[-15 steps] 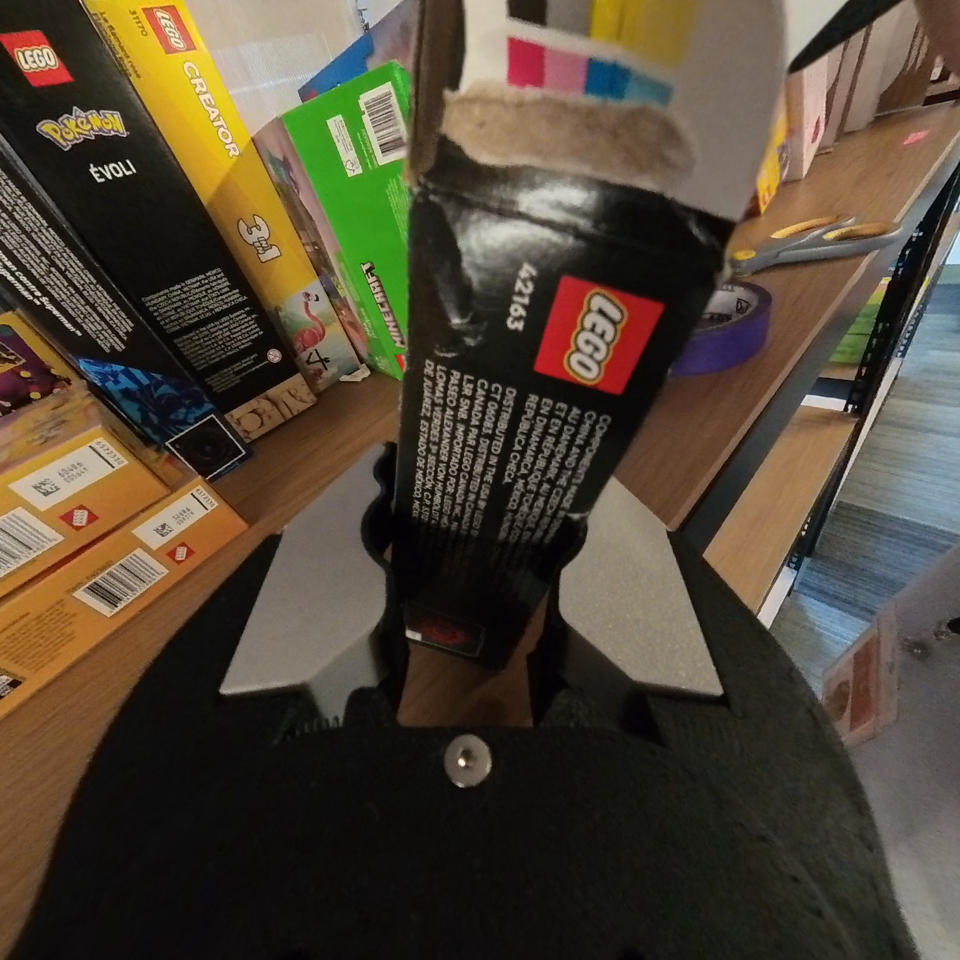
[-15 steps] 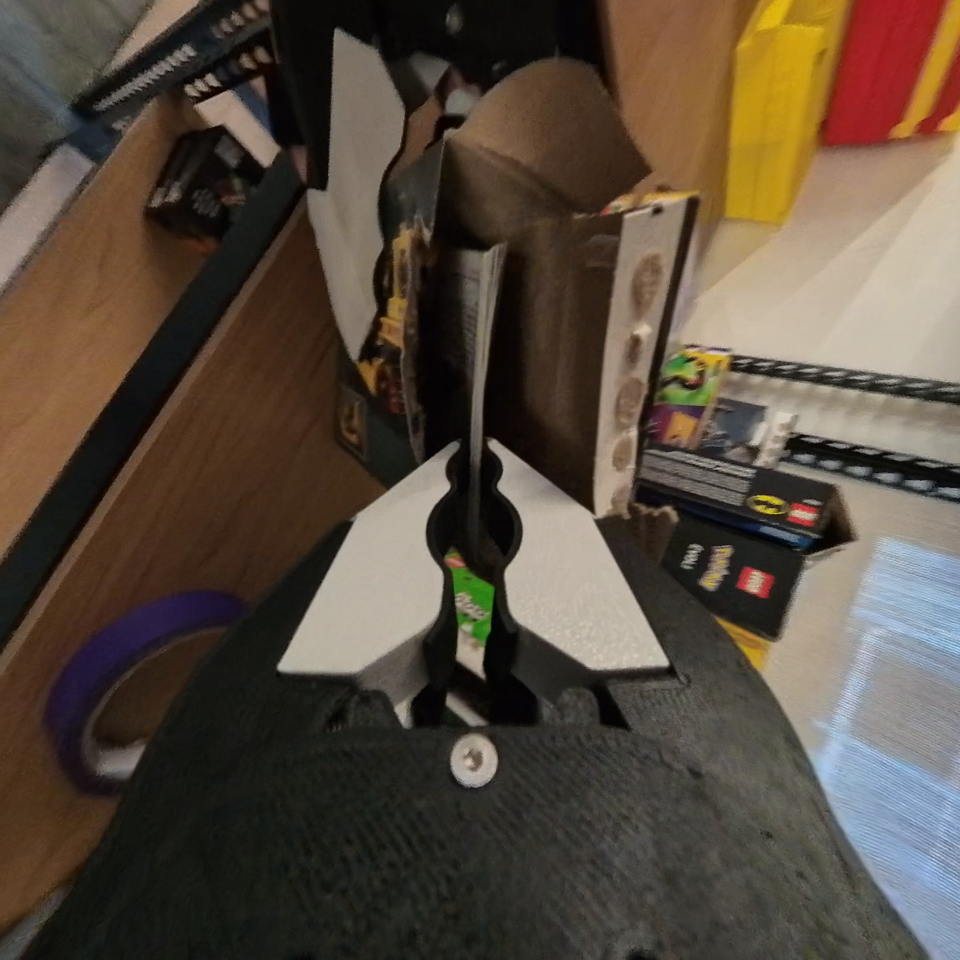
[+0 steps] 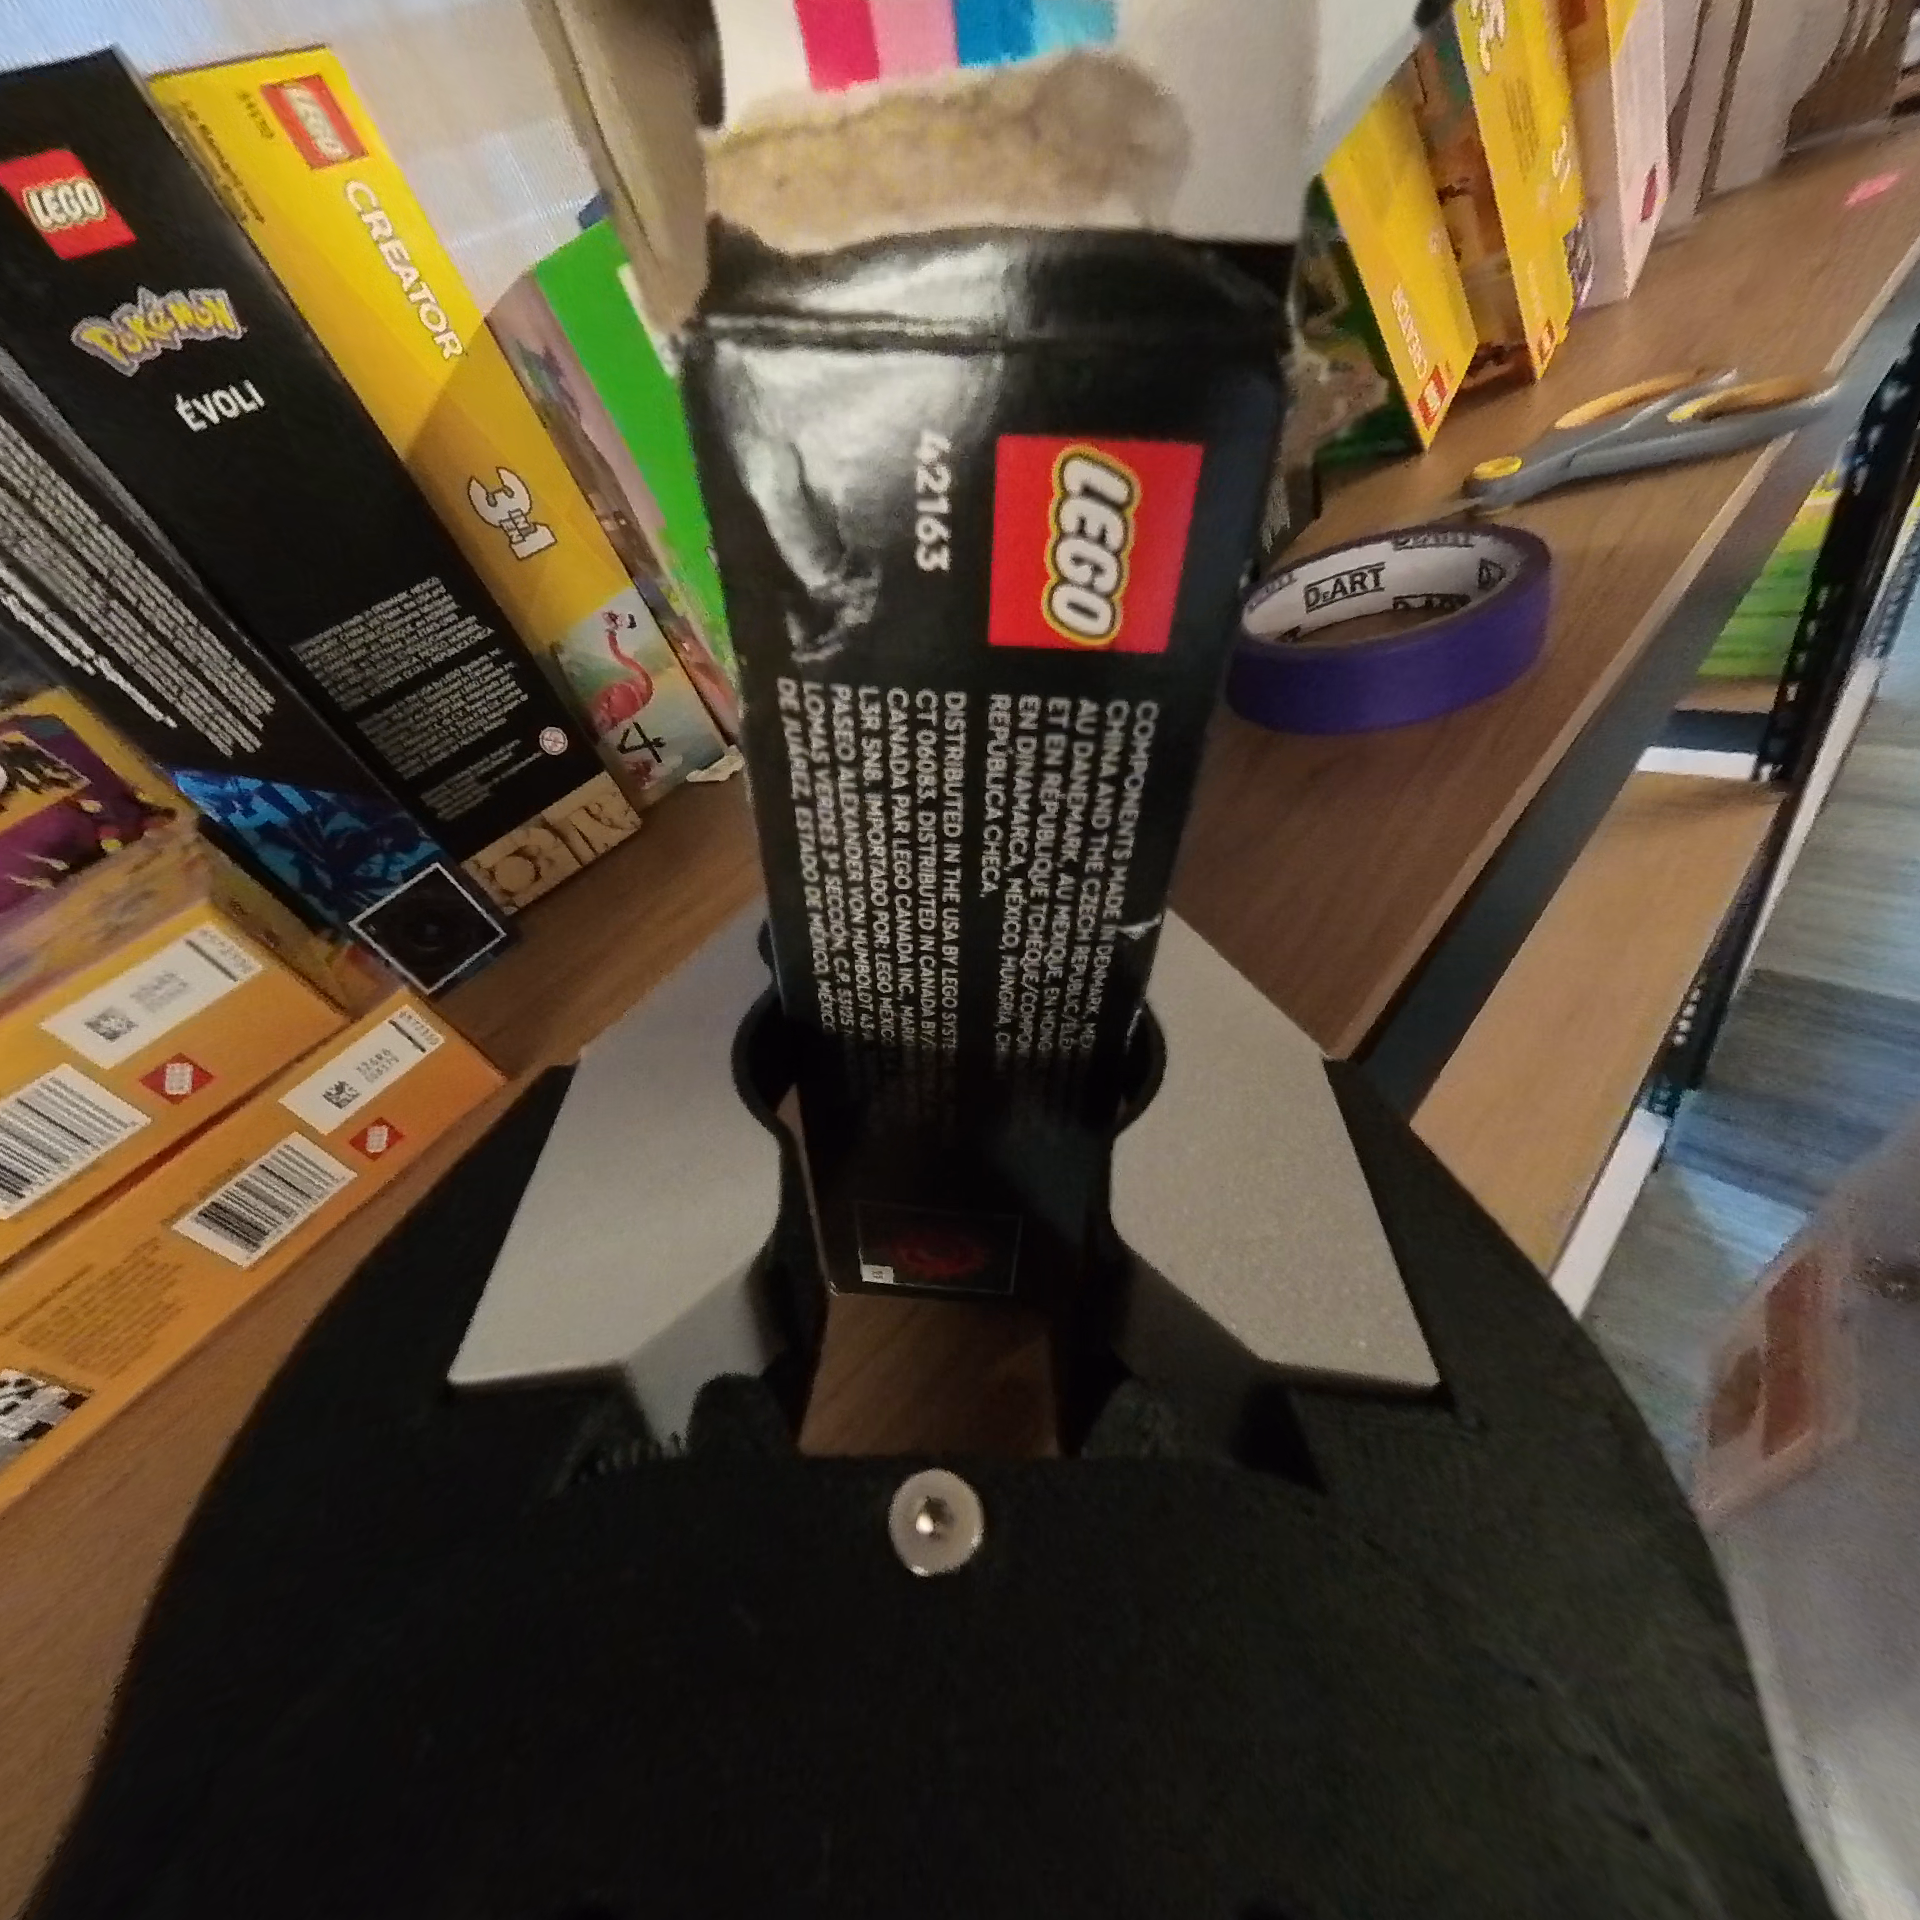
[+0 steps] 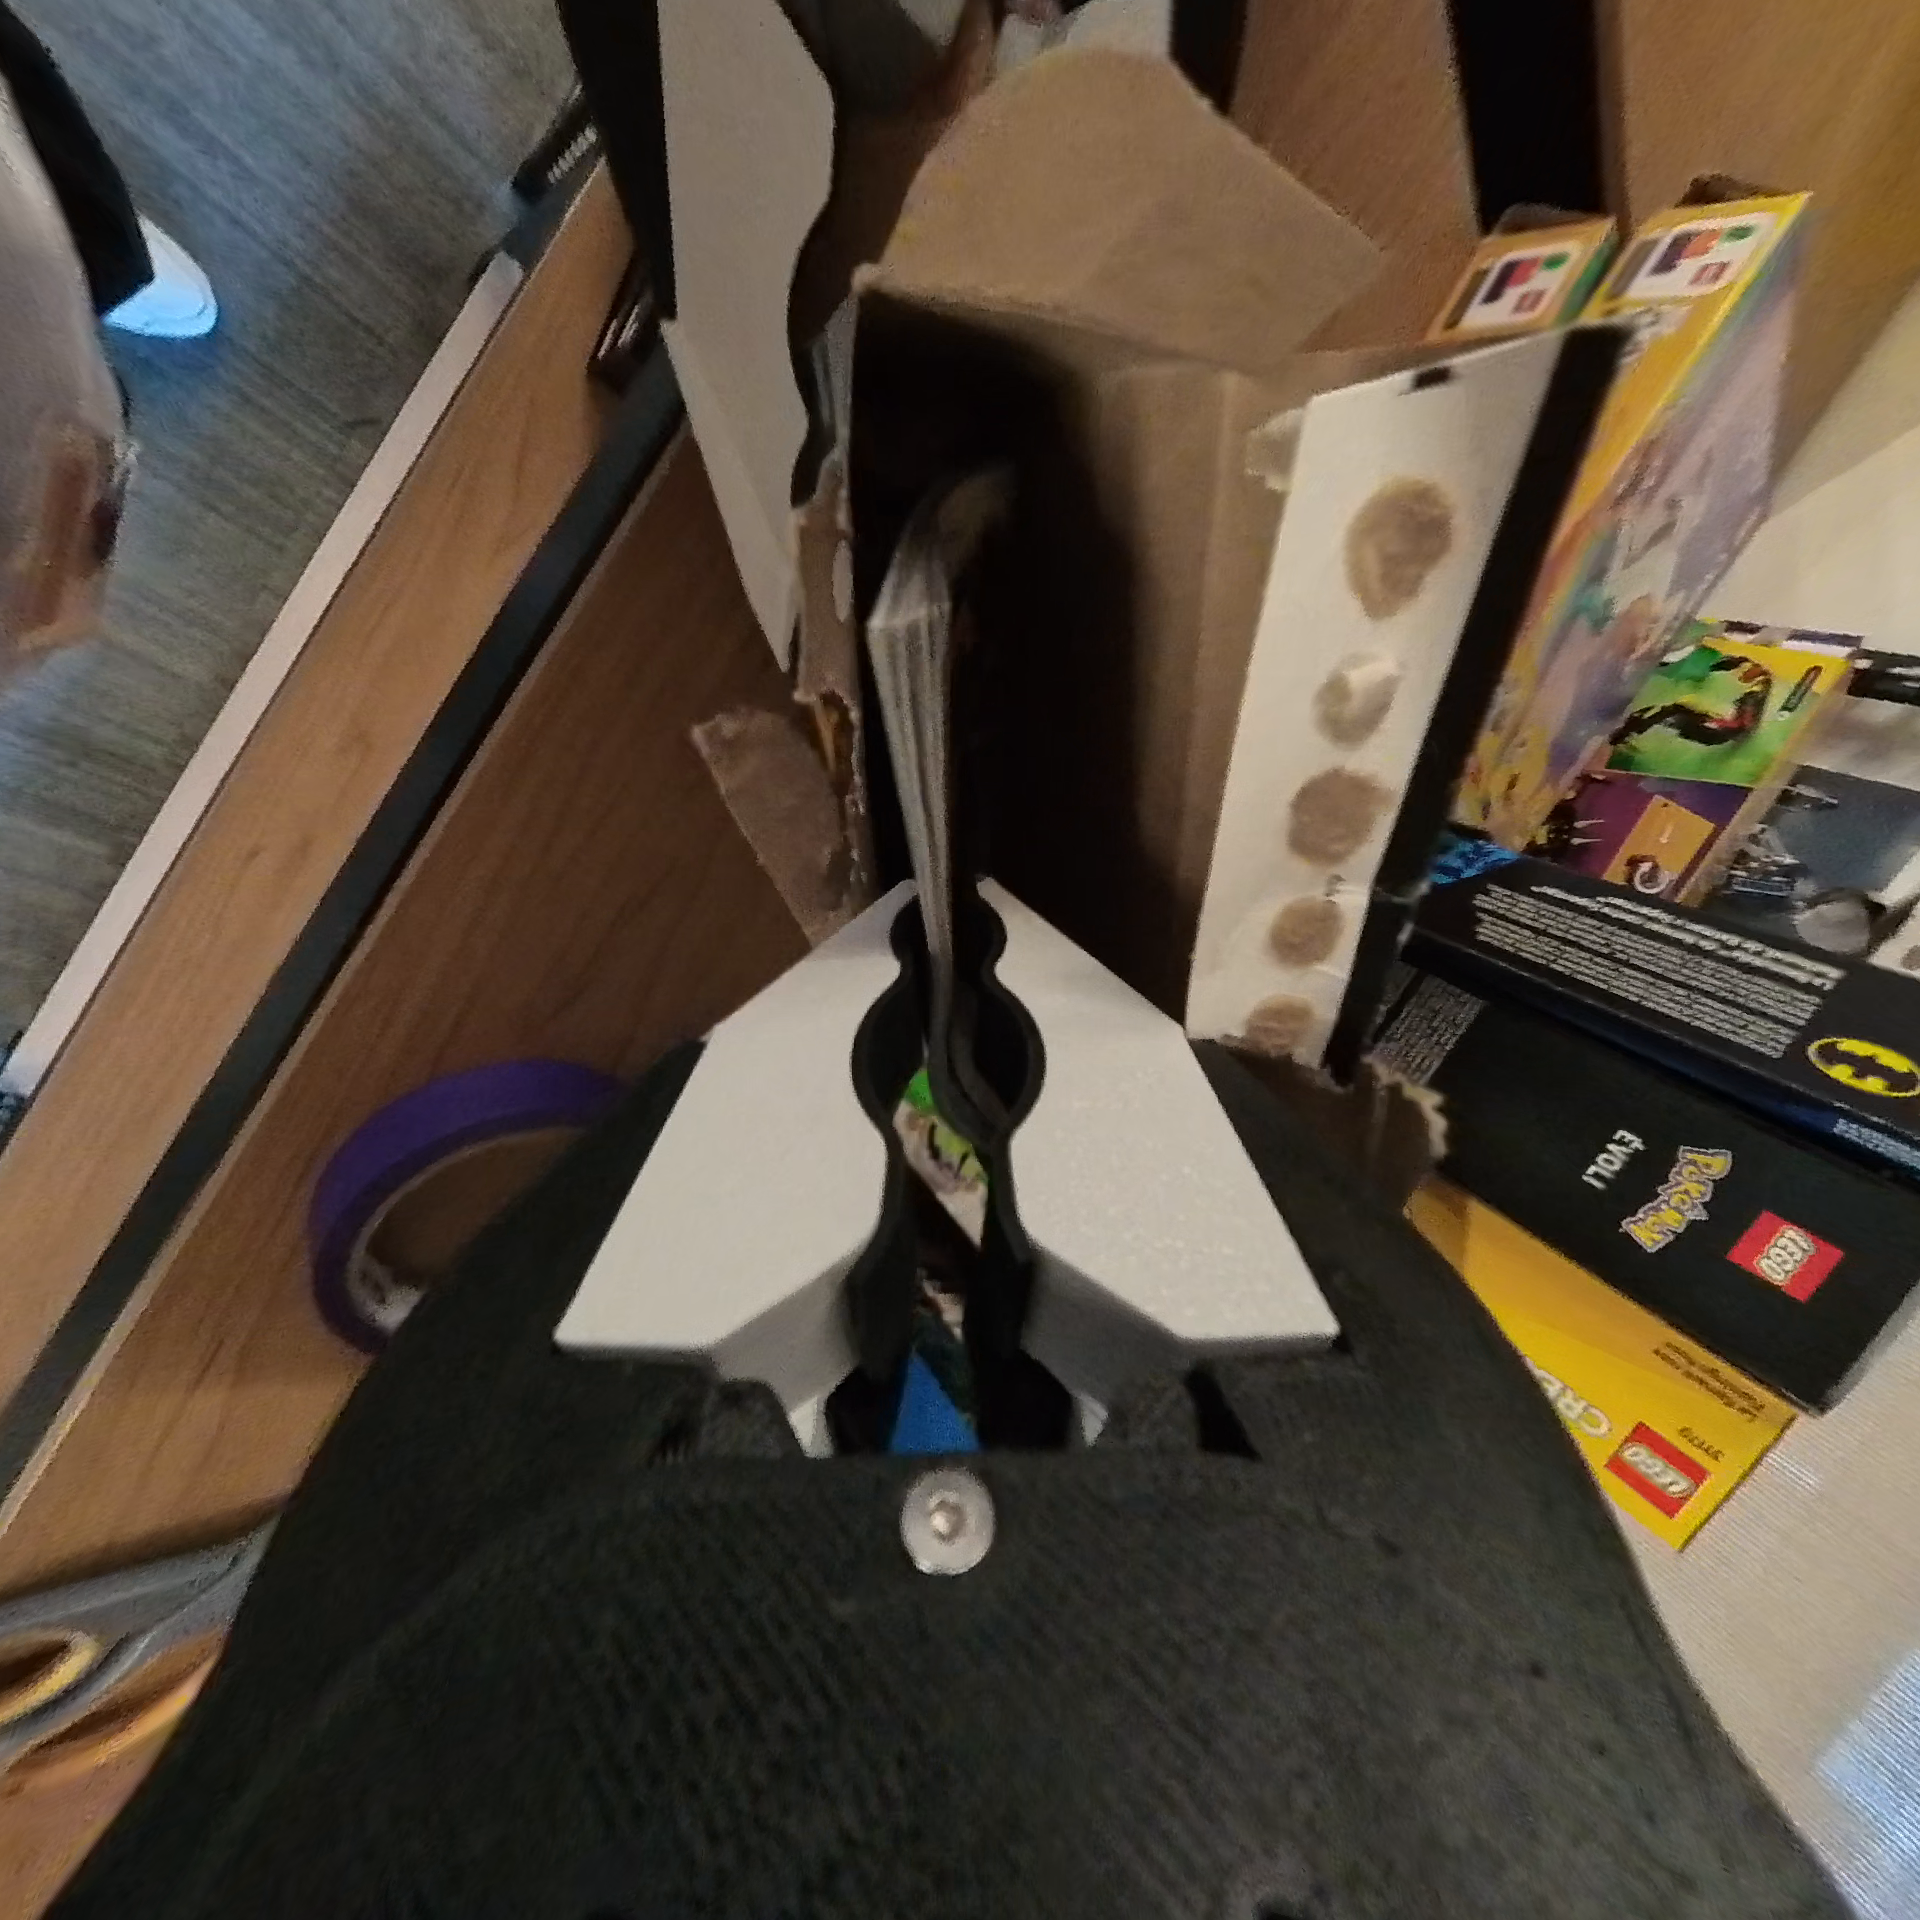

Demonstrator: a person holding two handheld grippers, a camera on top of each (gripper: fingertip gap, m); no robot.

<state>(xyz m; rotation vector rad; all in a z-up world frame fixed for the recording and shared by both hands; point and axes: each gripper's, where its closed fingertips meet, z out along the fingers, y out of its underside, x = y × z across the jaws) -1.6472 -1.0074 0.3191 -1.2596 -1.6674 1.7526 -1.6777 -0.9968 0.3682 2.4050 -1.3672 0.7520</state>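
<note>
A wooden shelf [image 3: 1340, 831] with a dark front edge carries the things. Along its back edge, toy boxes [image 3: 343, 499] are stood leaning, black, yellow and green. Orange boxes [image 3: 208, 1153] are laid flat toward its left end. A roll of purple tape [image 3: 1392, 634] lies near the front edge, and scissors [image 3: 1642, 436] are laid beyond it.

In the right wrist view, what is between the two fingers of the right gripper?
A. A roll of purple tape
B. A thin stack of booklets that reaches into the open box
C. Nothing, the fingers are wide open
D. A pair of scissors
B: the right gripper is shut on a thin stack of booklets whose far end lies inside the open box; the purple tape lies apart on the shelf.
</note>
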